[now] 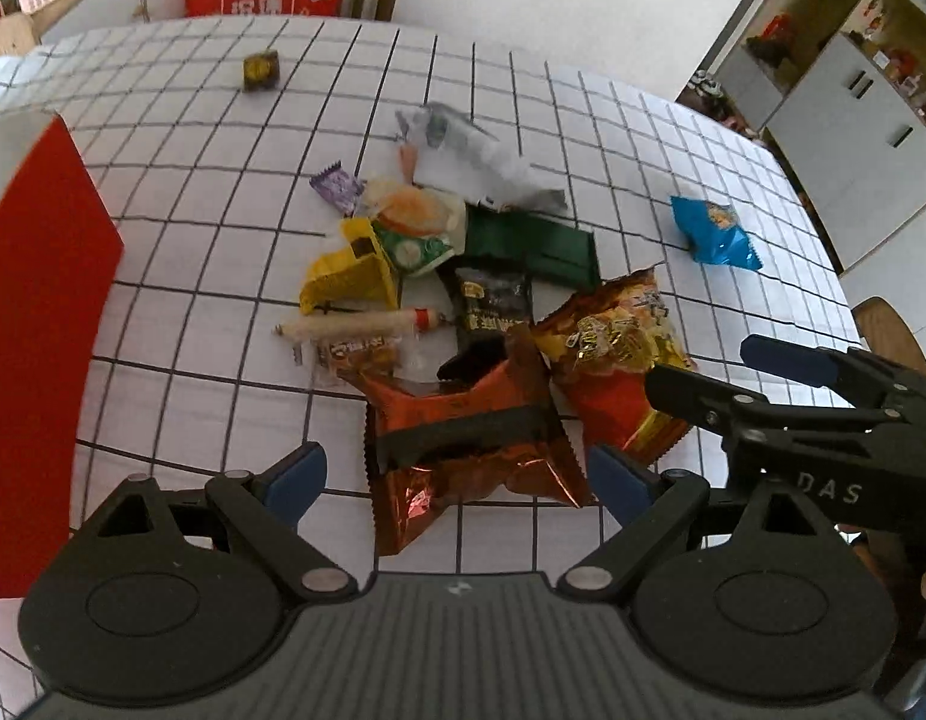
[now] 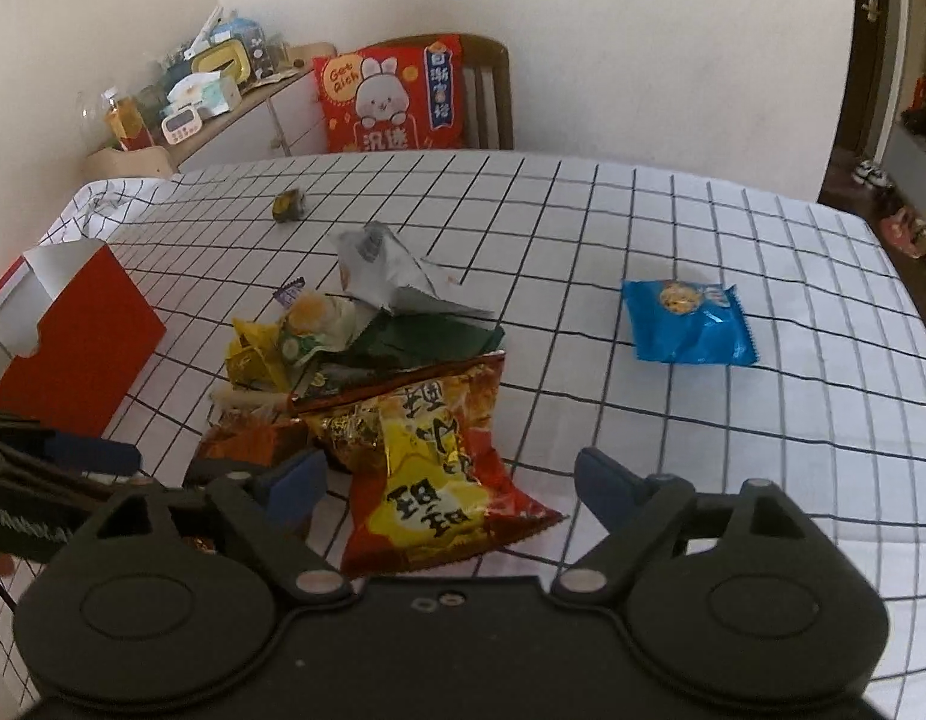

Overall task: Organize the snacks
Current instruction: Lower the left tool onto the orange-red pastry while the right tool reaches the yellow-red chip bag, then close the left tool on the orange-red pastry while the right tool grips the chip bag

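A heap of snack packets lies mid-table on the grid cloth [image 1: 222, 240]. My left gripper [image 1: 456, 477] is open, tilted down over a copper foil bag [image 1: 463, 438] that sits between its blue pads without touching them. Beside it on the right lies a red-and-yellow chip bag [image 2: 438, 468], and my right gripper [image 2: 453, 480] stands open astride that bag's near end, pads apart from it. In the left wrist view the right gripper [image 1: 703, 363] reaches in from the right over the chip bag [image 1: 613, 354]. The left gripper's finger [image 2: 96, 453] shows at the left edge of the right wrist view.
Further back in the heap are a yellow packet [image 1: 348, 276], green packet [image 1: 535, 243], black packet [image 1: 493, 300] and silver wrapper [image 1: 475, 162]. A blue bag [image 2: 685, 324] lies alone to the right. A red open box [image 2: 78, 342] stands left. A small dark candy [image 2: 288, 204] sits far back.
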`<state>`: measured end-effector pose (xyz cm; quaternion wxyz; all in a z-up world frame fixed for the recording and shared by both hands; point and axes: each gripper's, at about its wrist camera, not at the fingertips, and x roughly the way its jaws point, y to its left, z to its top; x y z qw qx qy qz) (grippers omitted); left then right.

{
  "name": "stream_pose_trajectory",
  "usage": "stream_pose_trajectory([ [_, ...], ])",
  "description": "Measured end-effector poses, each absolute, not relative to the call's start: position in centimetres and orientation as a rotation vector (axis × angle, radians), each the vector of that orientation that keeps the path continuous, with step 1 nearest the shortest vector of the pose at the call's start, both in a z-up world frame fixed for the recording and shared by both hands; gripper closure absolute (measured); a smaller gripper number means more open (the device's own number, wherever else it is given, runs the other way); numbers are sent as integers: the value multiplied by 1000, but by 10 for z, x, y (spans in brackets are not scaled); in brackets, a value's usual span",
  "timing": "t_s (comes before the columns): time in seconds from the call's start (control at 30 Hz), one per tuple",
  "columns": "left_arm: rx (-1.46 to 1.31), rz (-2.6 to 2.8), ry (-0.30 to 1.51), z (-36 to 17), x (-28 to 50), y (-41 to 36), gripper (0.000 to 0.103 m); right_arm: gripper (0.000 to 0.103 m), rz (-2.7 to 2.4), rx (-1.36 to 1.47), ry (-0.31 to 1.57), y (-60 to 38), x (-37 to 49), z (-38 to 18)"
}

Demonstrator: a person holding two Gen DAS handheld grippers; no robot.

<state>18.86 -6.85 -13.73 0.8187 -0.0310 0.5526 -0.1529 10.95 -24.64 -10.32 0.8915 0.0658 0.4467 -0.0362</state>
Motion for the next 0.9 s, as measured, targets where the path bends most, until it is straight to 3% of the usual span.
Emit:
stream_pose_trajectory([
  [0.3,-129,-316,1273,-163,204,-67,10,22,-69,175,986,-255,124,-127],
  [0.6,-169,-341,1282,-166,206,-66,40,39,-68,141,970,-245,128,-131],
  [0.77,-130,-335,1249,-162,198,-68,50,51,-83,142,950,-240,123,-127],
  [0.9,-136,-331,1244,-160,193,-61,56,53,-104,155,931,-235,116,-122],
])
